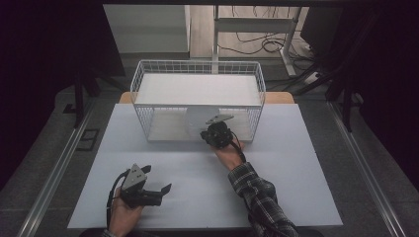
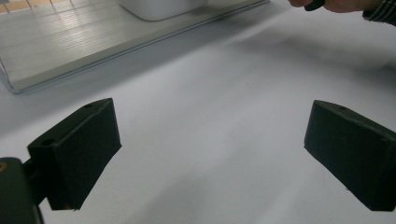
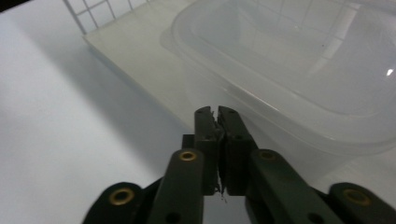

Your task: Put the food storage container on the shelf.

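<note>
White tabletop (image 1: 207, 182): your right gripper (image 3: 217, 112) is closed empty beside the plastic container (image 3: 299, 70); spread the jaws before gripping its rim.

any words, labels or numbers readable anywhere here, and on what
None: no text, label, brand or number can be read.
The clear tub, the wire basket, the table and both grippers, left and right, bear no lettering.

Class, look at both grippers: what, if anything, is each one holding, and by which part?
Nothing is held. The right gripper is shut beside the clear plastic container, nothing between its fingers; the left gripper is open over the table.
</note>
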Available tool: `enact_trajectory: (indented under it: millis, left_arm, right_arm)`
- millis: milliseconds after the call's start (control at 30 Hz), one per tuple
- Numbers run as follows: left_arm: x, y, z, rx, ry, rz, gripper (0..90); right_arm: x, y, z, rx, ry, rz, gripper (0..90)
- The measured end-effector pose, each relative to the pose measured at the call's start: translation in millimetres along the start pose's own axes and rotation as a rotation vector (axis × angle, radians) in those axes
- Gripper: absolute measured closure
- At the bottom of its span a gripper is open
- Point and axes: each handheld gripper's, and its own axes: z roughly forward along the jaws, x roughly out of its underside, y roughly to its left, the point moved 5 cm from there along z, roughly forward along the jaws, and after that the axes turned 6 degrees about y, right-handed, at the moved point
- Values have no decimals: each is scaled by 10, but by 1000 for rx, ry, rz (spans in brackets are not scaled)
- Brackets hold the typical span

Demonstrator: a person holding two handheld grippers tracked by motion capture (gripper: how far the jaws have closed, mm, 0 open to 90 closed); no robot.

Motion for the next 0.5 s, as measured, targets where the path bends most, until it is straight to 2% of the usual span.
enact_trajectory:
  millis: [67, 100, 133, 267, 333, 500]
  left_arm:
    - [0, 0, 1, 4, 2, -5, 30]
    - [0, 0, 1, 4, 2, -5, 30]
    - [2, -3, 7, 4, 8, -2, 30]
    - [3, -5, 12, 2, 11, 3, 29]
    - [3, 1, 11, 1, 9, -2, 28]
    - [6, 5, 13, 1, 12, -5, 26]
  right_arm:
    - [-3, 15, -45, -11, -8, 4, 778]
    - [-3, 15, -45, -11, -8, 4, 778]
    - [-2, 29, -70, -21, -10, 11, 722]
    - [5, 47, -102, -28, -20, 16, 658]
    - [17, 72, -129, -37, -24, 24, 590]
    - [29, 125, -172, -44, -26, 12, 518]
